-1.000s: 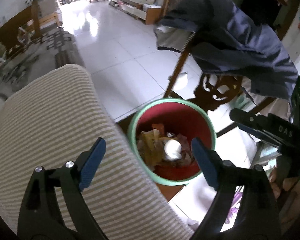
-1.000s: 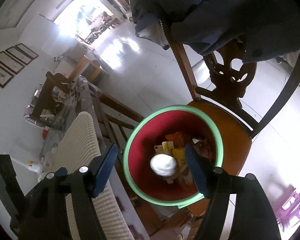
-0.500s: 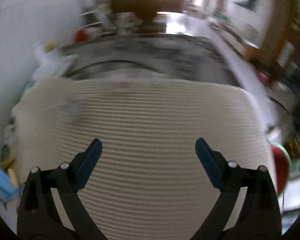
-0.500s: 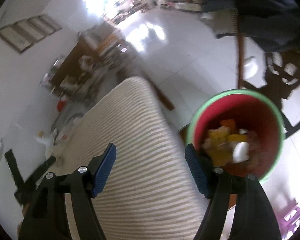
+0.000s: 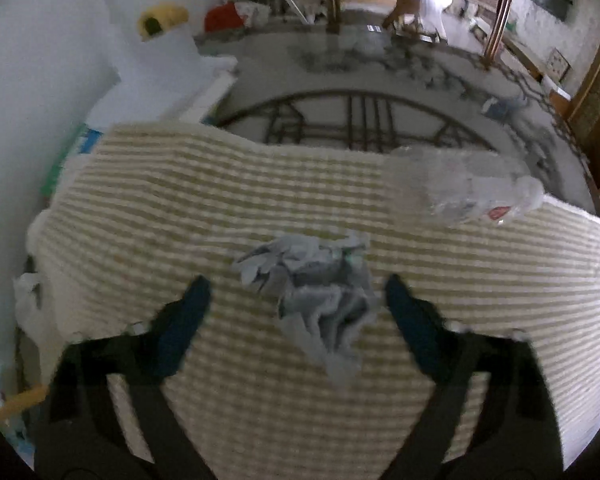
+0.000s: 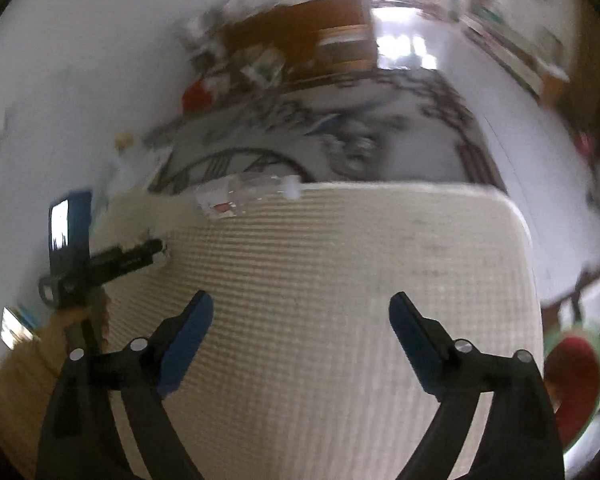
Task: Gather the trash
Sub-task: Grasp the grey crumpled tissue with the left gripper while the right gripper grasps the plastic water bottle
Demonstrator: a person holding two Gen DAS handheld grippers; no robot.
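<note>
A crumpled grey-white tissue point(image 5: 320, 292) lies on the striped beige cushion point(image 5: 180, 208). My left gripper point(image 5: 298, 300) is open, its fingers on either side of the tissue, just short of it. A crushed clear plastic bottle point(image 5: 464, 188) lies at the cushion's far right edge; it also shows in the right wrist view point(image 6: 246, 192). My right gripper point(image 6: 300, 316) is open and empty above the cushion point(image 6: 340, 280). The red bin with a green rim point(image 6: 572, 388) sits at the lower right. The left gripper point(image 6: 140, 256) shows at the left.
A dark patterned seat back and grey rug point(image 5: 360, 120) lie beyond the cushion. White boxes point(image 5: 152, 80) stand by the left wall. Wooden furniture point(image 6: 320, 48) stands at the back, with white tiled floor point(image 6: 520, 140) to the right.
Both grippers have swung away from the red bin to the striped cushion. The tissue and the bottle have come into view. Both grippers stay open.
</note>
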